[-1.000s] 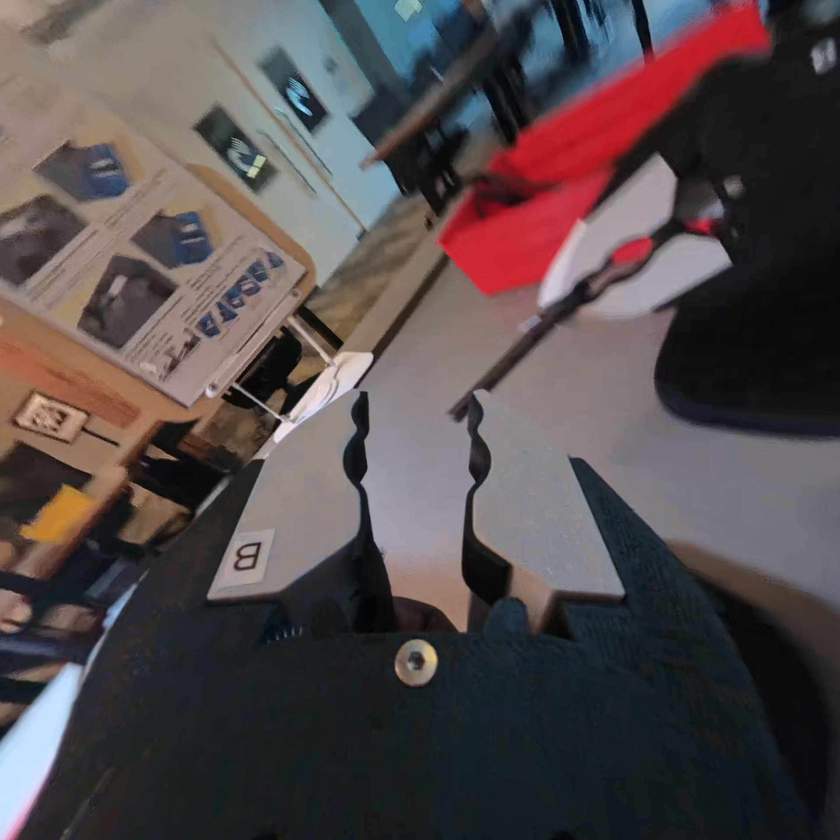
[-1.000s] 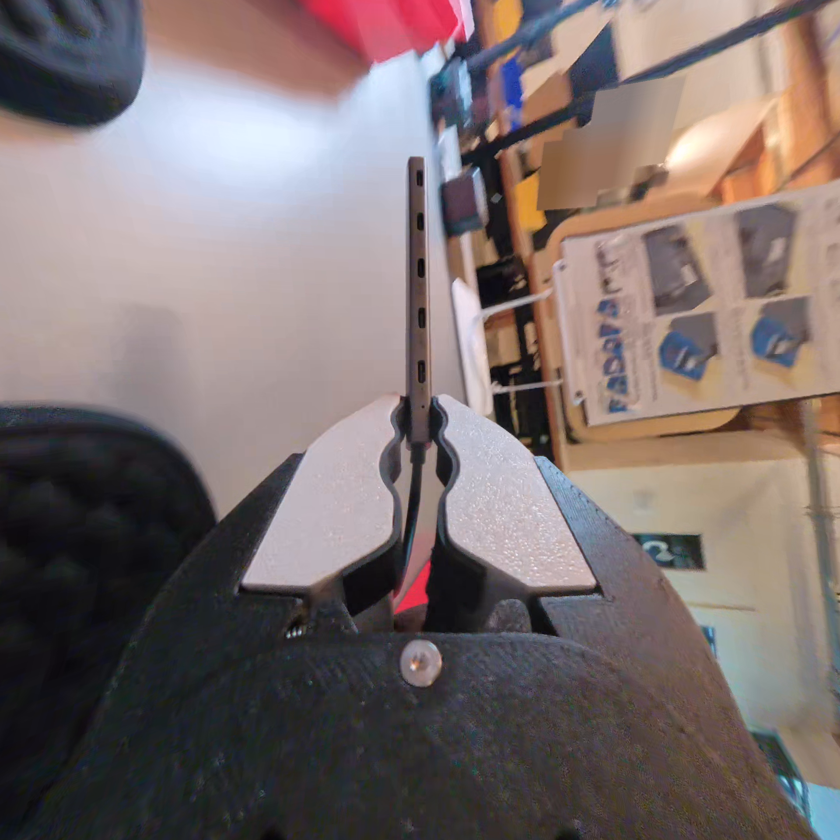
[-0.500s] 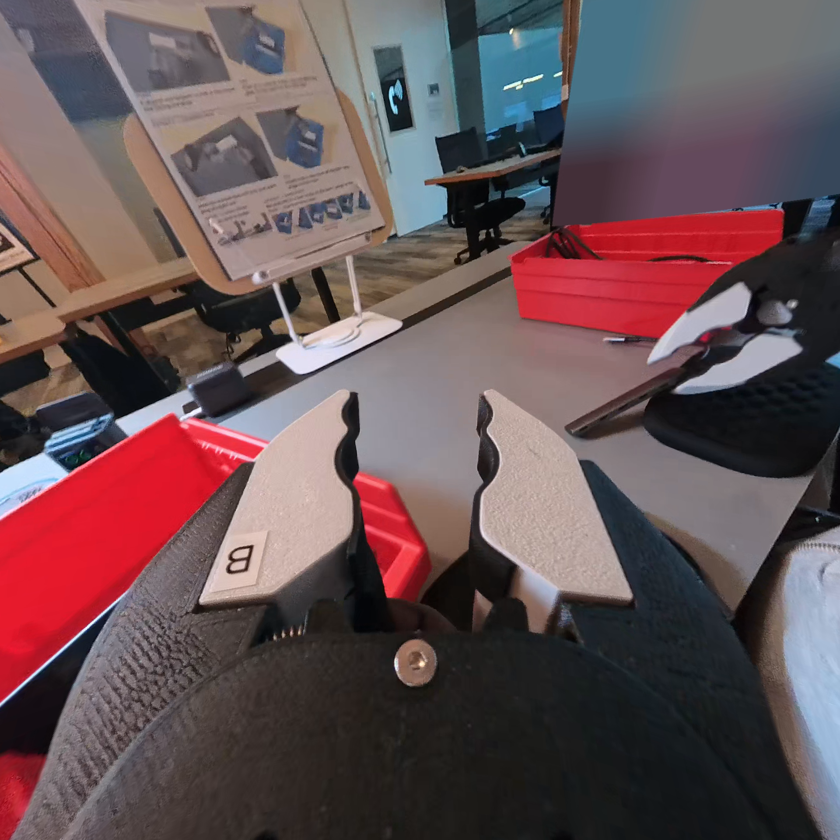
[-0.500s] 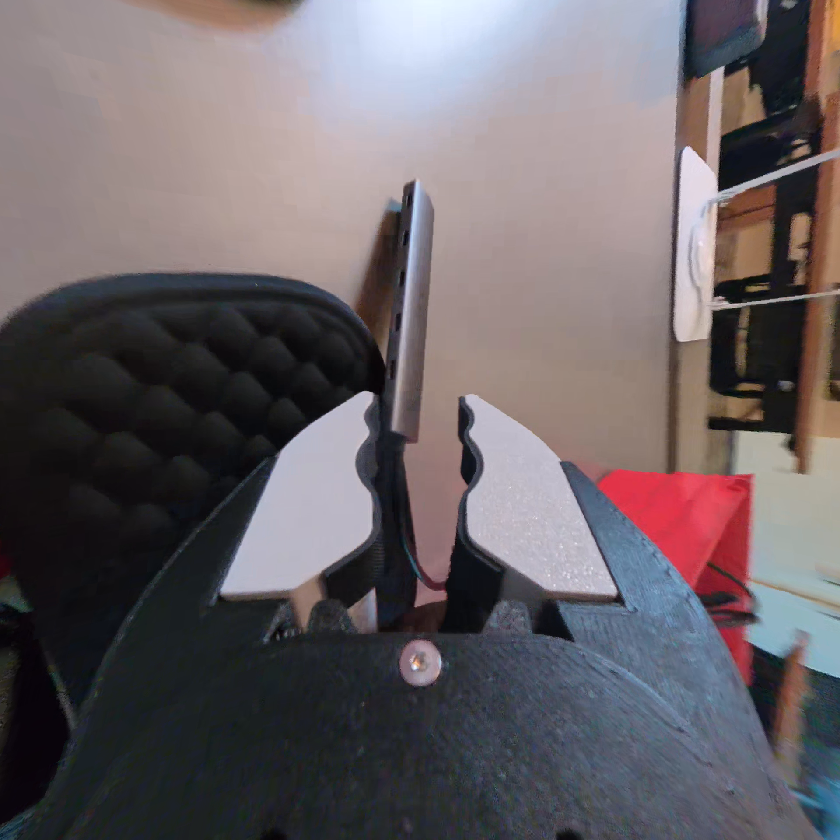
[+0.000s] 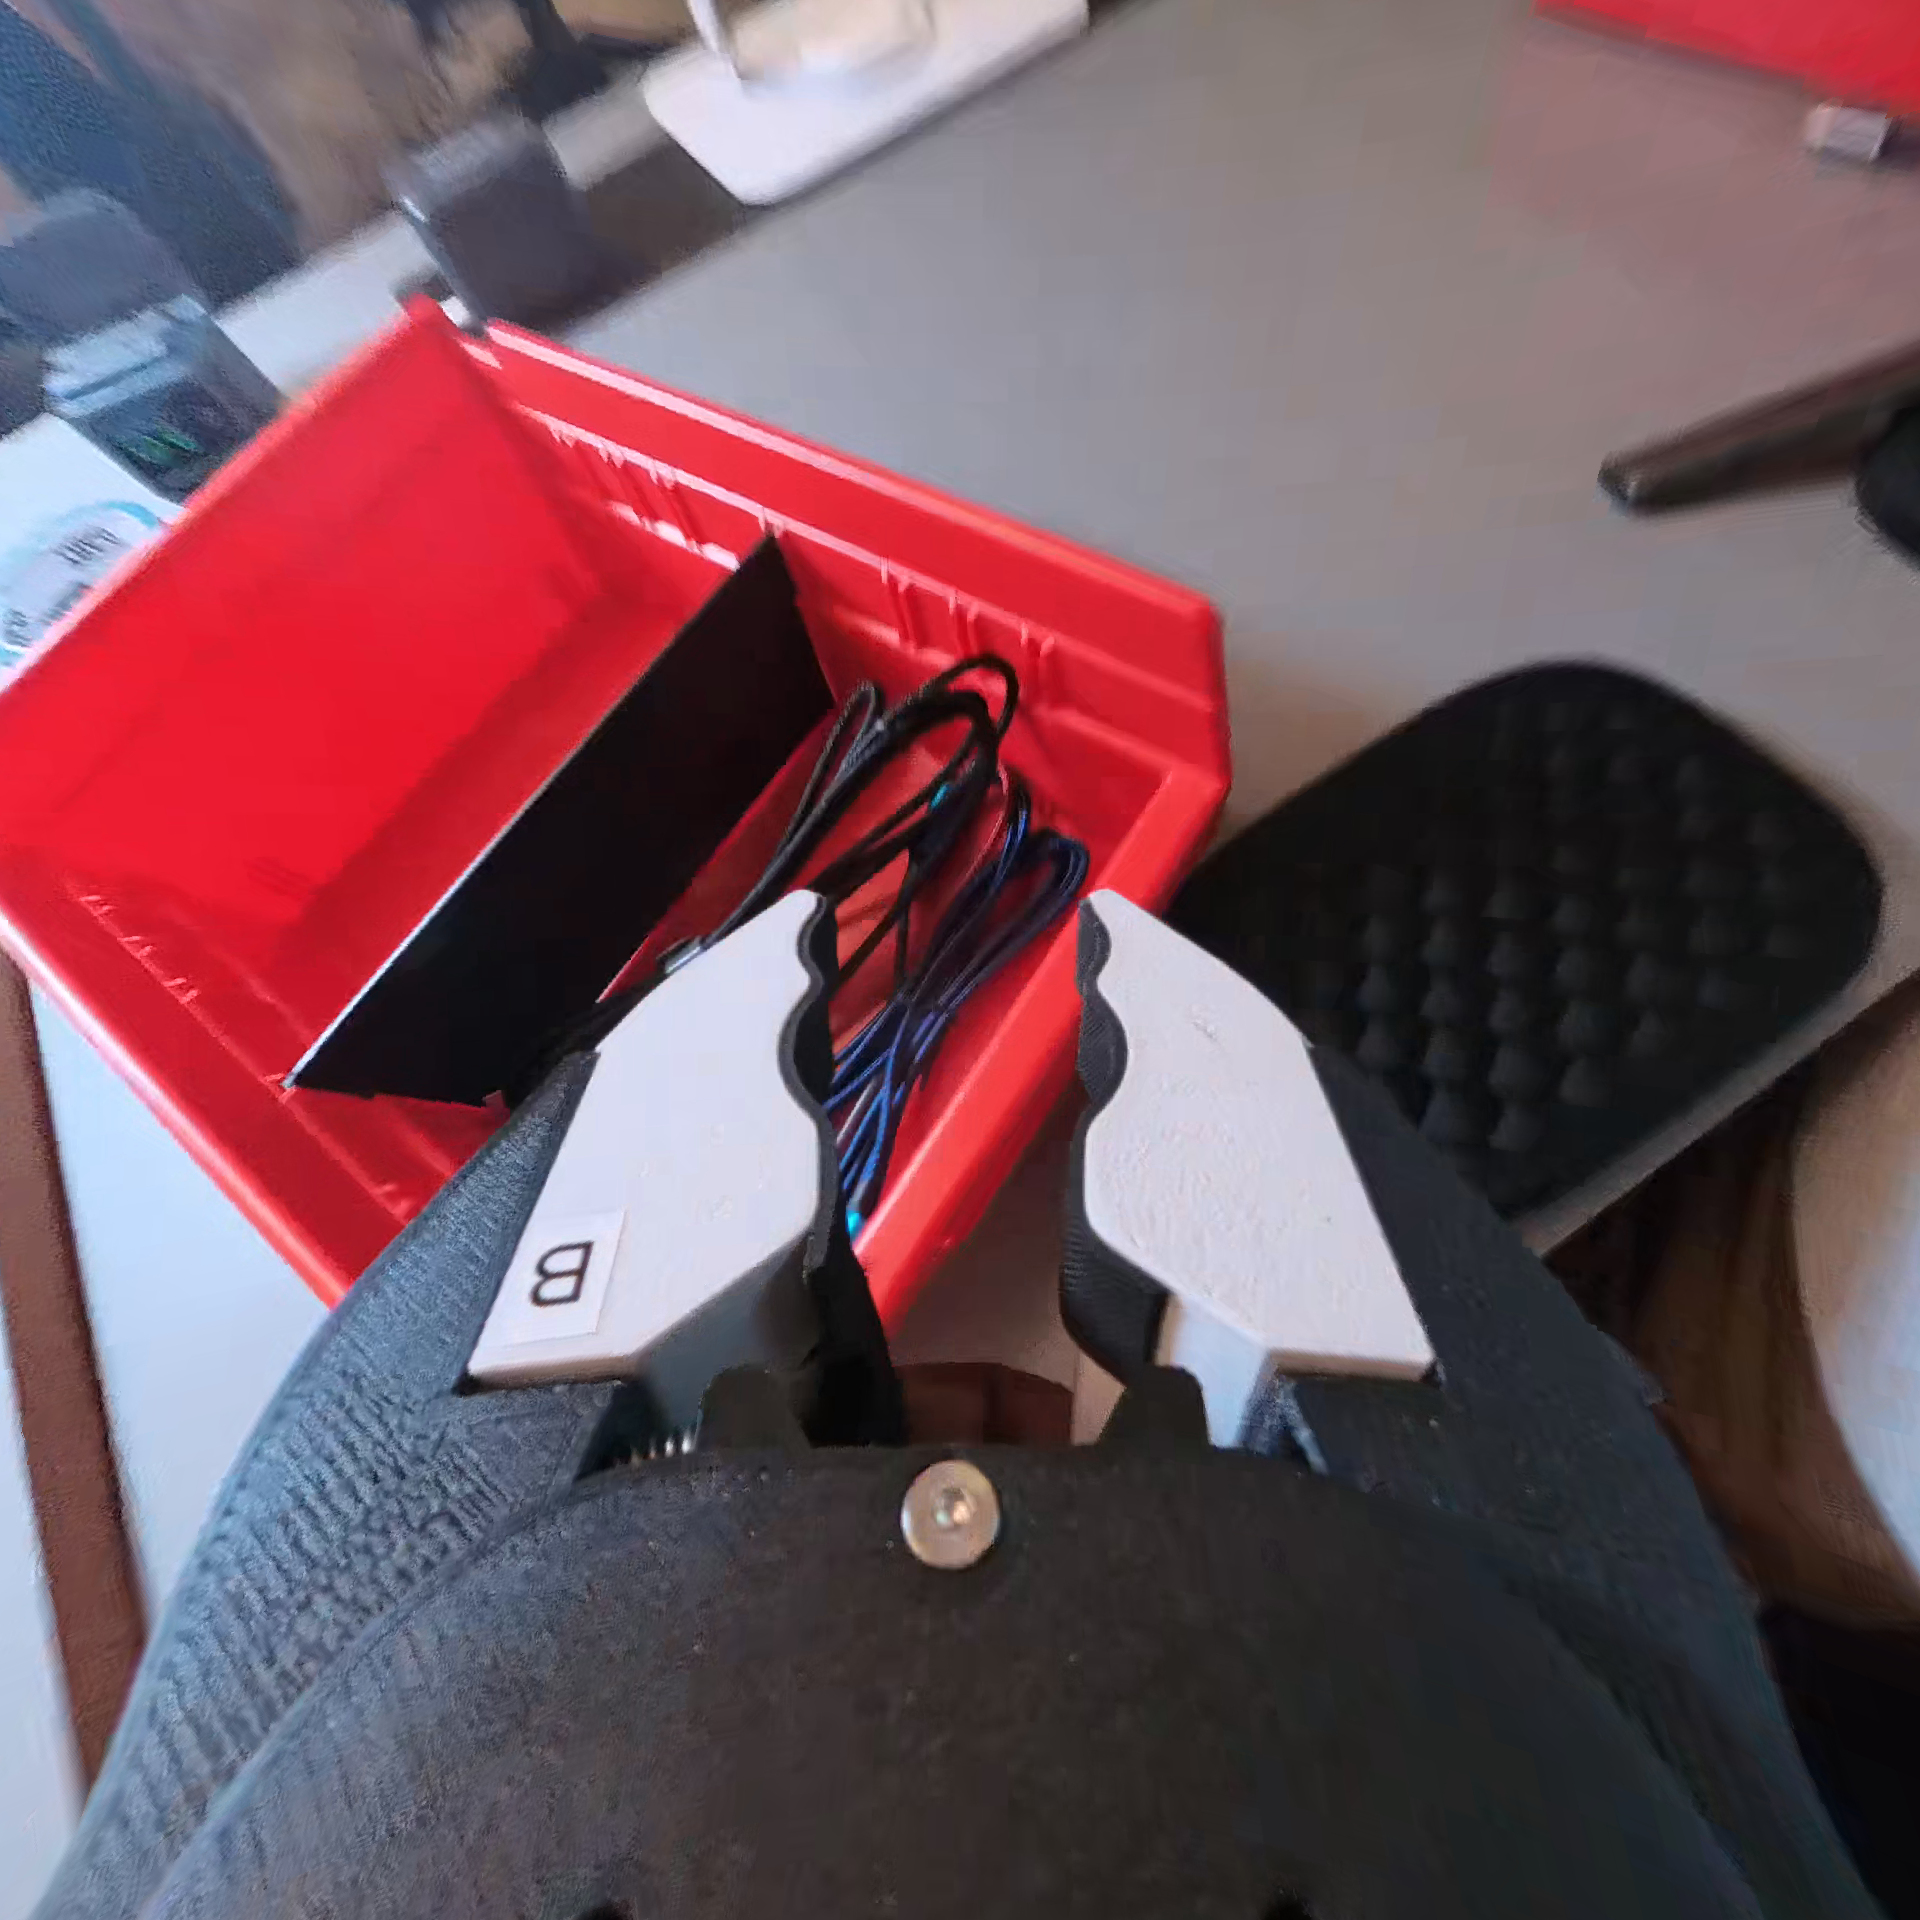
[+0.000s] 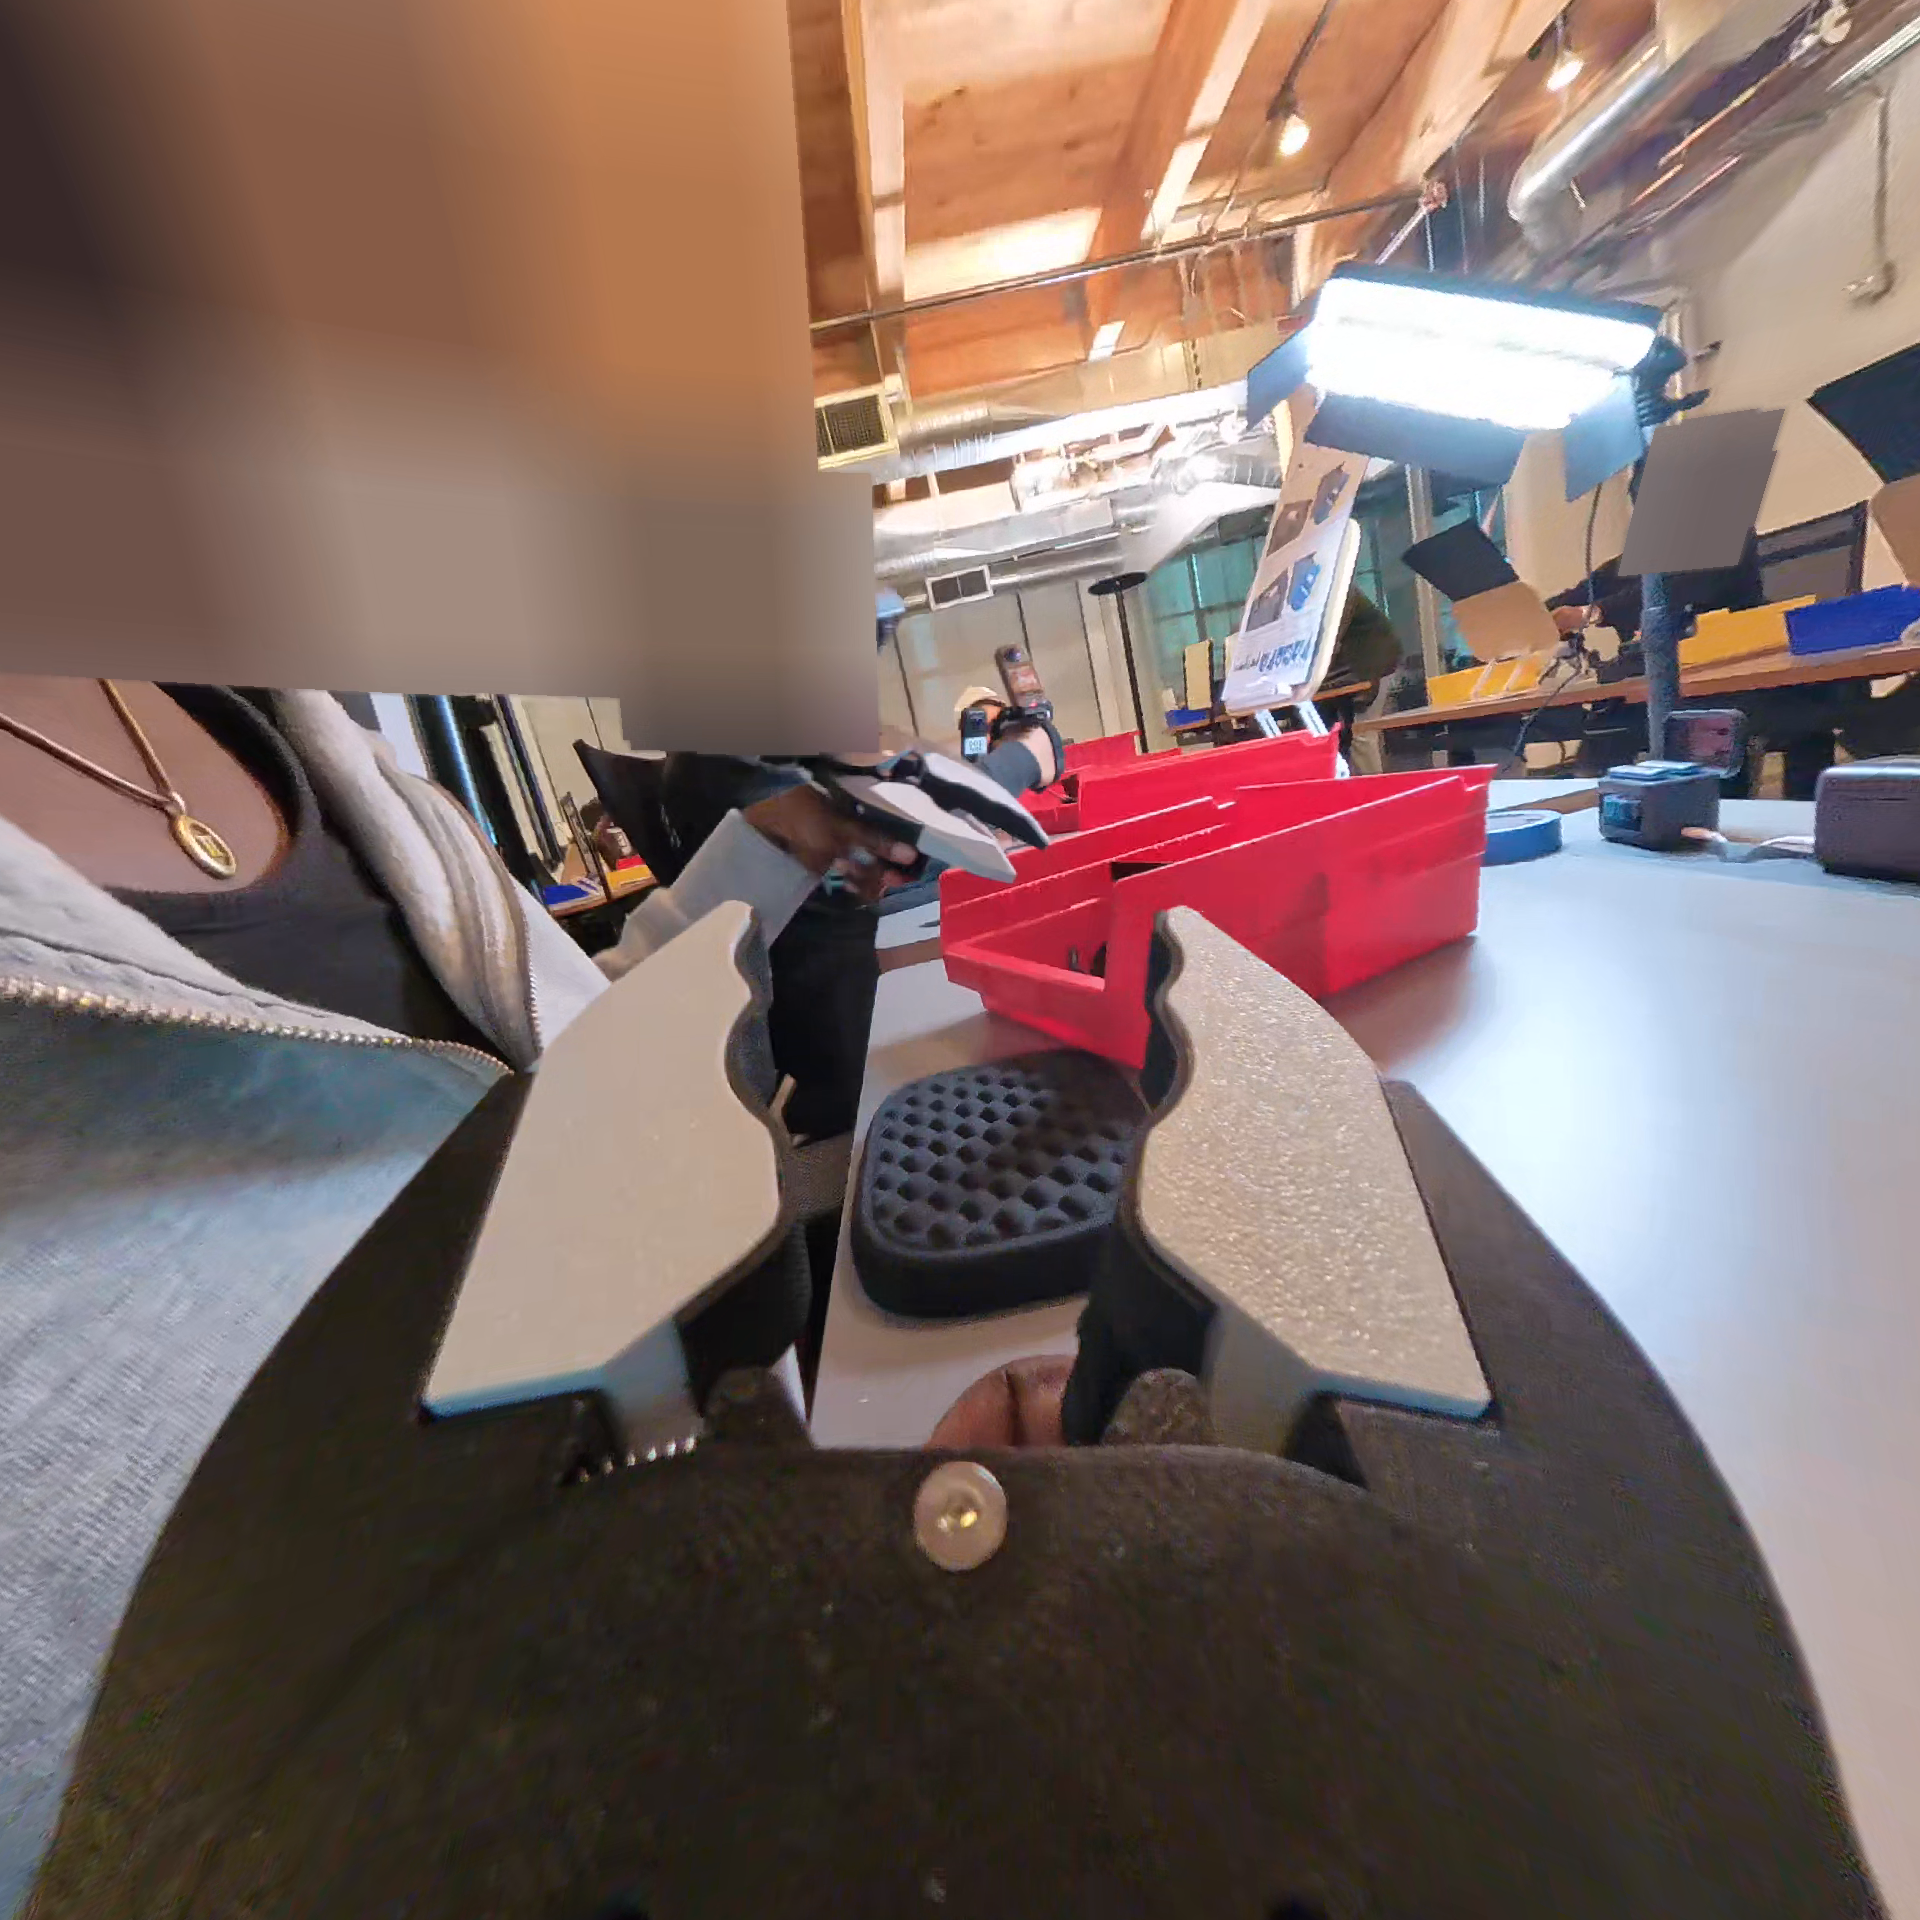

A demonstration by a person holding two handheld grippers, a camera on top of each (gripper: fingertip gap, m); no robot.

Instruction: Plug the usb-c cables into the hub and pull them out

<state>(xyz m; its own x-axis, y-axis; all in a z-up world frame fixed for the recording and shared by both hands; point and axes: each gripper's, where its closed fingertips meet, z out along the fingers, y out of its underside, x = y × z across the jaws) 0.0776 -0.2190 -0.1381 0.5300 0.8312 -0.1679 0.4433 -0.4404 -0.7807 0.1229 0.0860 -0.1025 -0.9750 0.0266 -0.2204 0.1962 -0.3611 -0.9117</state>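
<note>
My left gripper (image 5: 948, 914) is open and empty, tilted down over the near compartment of a red bin (image 5: 1164, 727). Coiled black and blue usb-c cables (image 5: 935, 821) lie in that compartment, just past my fingertips. A black divider (image 5: 582, 894) splits the bin. The slim dark hub (image 5: 1745, 436) lies on the grey table at the far right, partly cut off. My right gripper (image 6: 956, 925) is open and empty, low over the table. The right wrist view also shows the left gripper (image 6: 1013, 854) above the red bin (image 6: 1299, 894).
A black dimpled pad (image 5: 1558, 935) lies at the table's front edge, right of the bin, and also shows in the right wrist view (image 6: 987, 1174). A white sign stand base (image 5: 852, 94) sits at the back. A person's torso (image 6: 208, 1091) is close on the left.
My right gripper opened, let go of the hub and swung round to face the bin. My left gripper dropped from level to pointing down into the bin over the cables.
</note>
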